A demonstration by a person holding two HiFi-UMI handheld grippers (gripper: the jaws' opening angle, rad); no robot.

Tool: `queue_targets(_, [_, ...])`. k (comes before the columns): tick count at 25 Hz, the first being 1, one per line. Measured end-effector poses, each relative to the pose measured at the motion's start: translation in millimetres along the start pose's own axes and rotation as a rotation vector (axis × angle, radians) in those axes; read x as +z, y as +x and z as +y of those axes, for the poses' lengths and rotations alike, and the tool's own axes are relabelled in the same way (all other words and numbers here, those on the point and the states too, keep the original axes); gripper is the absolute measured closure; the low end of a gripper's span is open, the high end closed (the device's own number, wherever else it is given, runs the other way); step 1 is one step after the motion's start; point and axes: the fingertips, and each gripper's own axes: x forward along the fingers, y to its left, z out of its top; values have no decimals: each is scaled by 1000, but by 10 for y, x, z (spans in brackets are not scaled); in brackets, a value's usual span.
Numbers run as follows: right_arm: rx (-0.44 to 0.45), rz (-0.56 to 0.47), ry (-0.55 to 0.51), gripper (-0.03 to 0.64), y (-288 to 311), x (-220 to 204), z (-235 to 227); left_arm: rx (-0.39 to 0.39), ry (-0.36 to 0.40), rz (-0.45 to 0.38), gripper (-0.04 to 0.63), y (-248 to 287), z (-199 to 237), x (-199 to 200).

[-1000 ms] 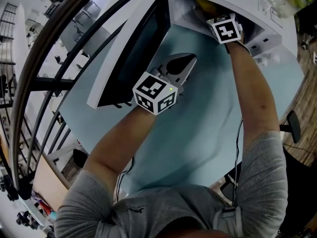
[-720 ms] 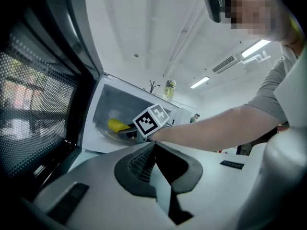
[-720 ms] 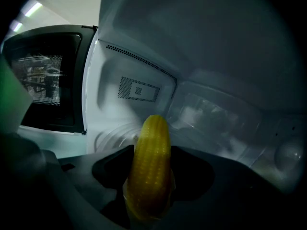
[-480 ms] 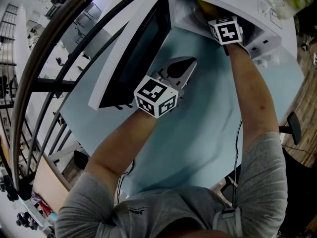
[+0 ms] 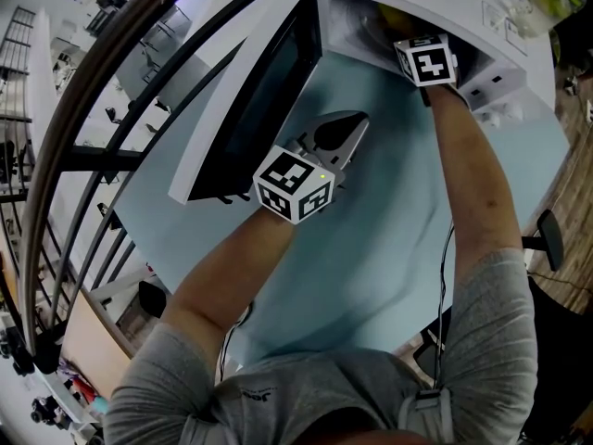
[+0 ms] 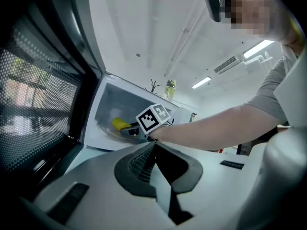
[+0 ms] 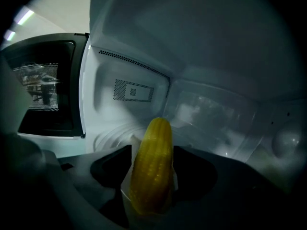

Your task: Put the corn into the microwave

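The yellow corn [image 7: 152,169] lies lengthwise between the jaws of my right gripper [image 7: 152,150], its tip pointing into the white microwave [image 7: 201,66]. The jaws are opening, but the corn still touches both pads. In the head view only that gripper's marker cube [image 5: 426,60] and a bit of corn [image 5: 389,12] show at the cavity mouth. The left gripper view shows the corn [image 6: 120,124] over the glass plate. My left gripper [image 5: 352,119] hovers shut and empty in front of the open door [image 5: 269,91].
The microwave stands on a pale blue table [image 5: 389,221], with its door swung out to the left. A glass turntable [image 7: 112,134] lies on the cavity floor. A bottle [image 6: 169,87] stands on top of the microwave. Railings run beyond the table's left edge.
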Motion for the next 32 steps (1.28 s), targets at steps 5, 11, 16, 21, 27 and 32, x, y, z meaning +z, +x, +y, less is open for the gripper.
queue_targets(5, [-2,-39,7,325,-64,74,10,8,8,-5,580,-56,-14,51])
queue_targets(11, [-20,-63,5,324,-329,127,88,19,18,-3,580,-156,-91,94])
queue_targets(16, [8,-91,39,324,-687,110,289,26,33,-9,580,-304,-242,219])
queue_targets(21, [51,-90,78,325,-1155,-7,569,15,53,-23,580,-519,-504,401])
queue_targets(27, [87,-79,164,347,-1805,-210,853,17,69,-20,580,-909,-848,500])
queue_targets(32, [119,-81,273,384,-2416,-383,1110,25,76,-37,580,-1362,-1136,616])
